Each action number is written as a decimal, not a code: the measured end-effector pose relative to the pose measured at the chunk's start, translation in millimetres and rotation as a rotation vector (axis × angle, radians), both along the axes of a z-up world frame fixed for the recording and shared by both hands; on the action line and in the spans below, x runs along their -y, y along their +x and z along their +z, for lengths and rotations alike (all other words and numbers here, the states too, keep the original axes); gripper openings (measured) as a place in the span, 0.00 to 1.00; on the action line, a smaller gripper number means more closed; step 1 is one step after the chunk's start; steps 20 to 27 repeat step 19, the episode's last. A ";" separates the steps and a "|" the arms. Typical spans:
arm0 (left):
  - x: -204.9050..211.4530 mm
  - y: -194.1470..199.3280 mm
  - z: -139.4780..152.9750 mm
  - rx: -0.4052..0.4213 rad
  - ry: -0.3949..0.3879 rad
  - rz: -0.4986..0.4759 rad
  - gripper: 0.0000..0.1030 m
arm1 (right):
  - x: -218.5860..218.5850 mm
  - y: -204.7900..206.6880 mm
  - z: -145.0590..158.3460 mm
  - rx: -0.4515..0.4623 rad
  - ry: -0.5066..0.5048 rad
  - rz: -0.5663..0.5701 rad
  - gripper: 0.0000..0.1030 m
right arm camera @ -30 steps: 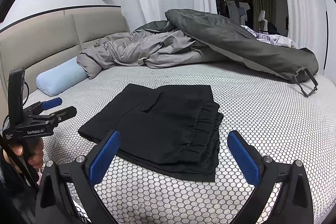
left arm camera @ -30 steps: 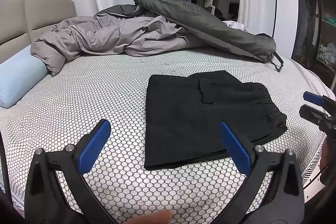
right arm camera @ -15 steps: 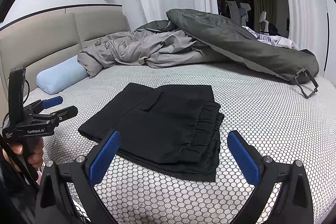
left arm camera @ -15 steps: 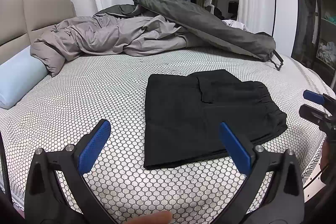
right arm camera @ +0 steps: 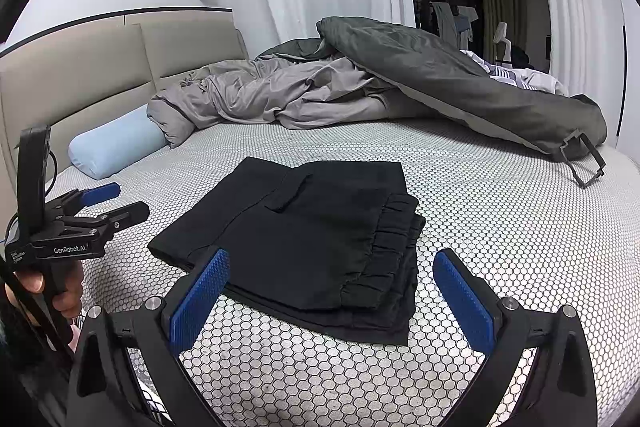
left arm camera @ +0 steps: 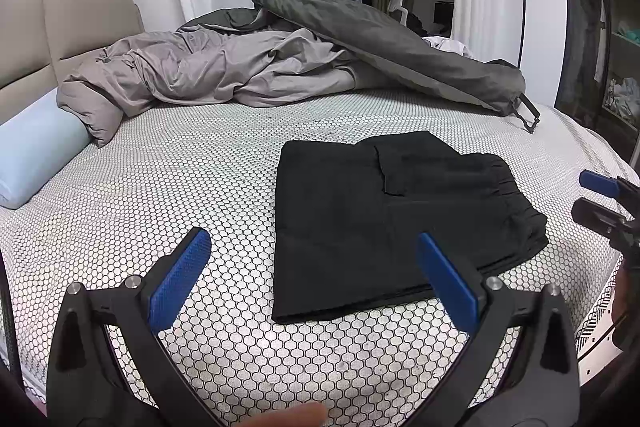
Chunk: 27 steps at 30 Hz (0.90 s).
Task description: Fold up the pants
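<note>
The pants (left arm camera: 384, 223) are lying folded into a compact black rectangle on the bed (left arm camera: 180, 179), toward the near edge, with the gathered waistband stacked along the side closest to my right tool. From what I am seeing, the folding looks finished or very nearly so — the layers are sitting flat, though the bottom layer is peeking out a little past the top one at the near edge.

I am holding the left gripper (left arm camera: 316, 279) above the bed just short of the pants' near edge, its blue pads spread wide with nothing between them. The right gripper (right arm camera: 332, 293) is hanging at the waistband corner, equally wide and empty. Neither one is touching the cloth.

If I am tidying, I am thinking the best move is a light one: bring a pad down flat on the top layer and press, or nip only the overhanging bottom edge and nudge it back under, so the stack is not dragged askew. Pinching deep through all the layers would likely pull the fold open.

Beyond the pants, a rumpled grey duvet (left arm camera: 224, 75) is heaped along the far side, and a pale blue pillow (left arm camera: 36, 155) is resting well to the left of them.
</note>
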<state>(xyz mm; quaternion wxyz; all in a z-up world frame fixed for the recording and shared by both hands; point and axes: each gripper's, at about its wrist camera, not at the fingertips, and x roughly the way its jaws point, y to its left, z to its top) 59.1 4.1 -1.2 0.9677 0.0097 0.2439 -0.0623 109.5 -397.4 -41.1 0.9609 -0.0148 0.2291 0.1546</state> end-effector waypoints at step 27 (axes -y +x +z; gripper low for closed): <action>-13.6 2.1 -0.3 -0.001 -0.007 -0.011 0.99 | -4.6 3.2 -3.1 0.000 0.001 0.015 1.00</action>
